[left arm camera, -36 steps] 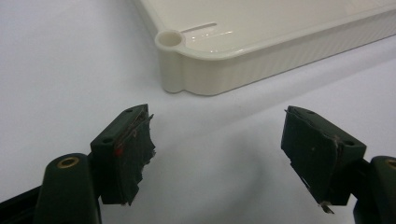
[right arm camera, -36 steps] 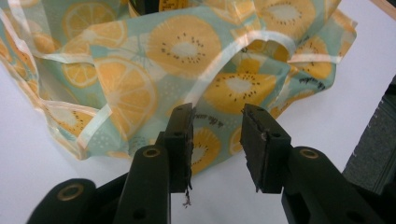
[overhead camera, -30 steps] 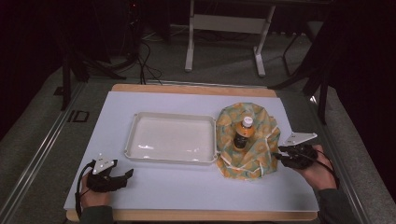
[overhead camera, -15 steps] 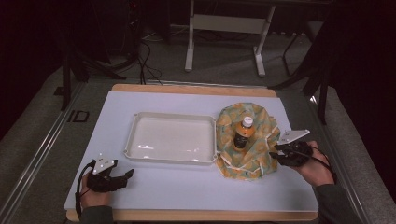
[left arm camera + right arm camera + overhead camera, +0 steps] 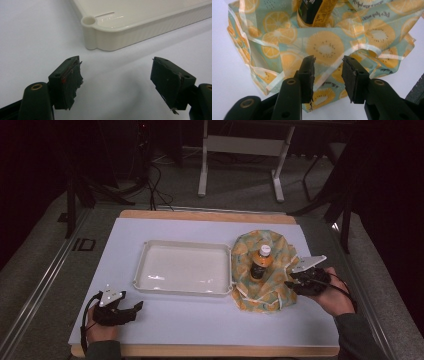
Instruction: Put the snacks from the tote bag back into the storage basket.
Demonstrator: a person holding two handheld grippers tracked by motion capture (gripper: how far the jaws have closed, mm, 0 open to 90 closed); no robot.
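Both claws parted | right claw [image 5: 327,75] straddles cloth [image 5: 324,47] edge (bottle [image 5: 260,262] beyond)

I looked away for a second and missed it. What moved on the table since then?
Only a little. The right gripper shifted slightly at the right edge of the fruit-print cloth; its jaws stand partly open around a fold, not clamped. Nothing was picked up or let go. The left gripper stayed open near the table's front left, and the bottle on the cloth and the white tray stayed put.
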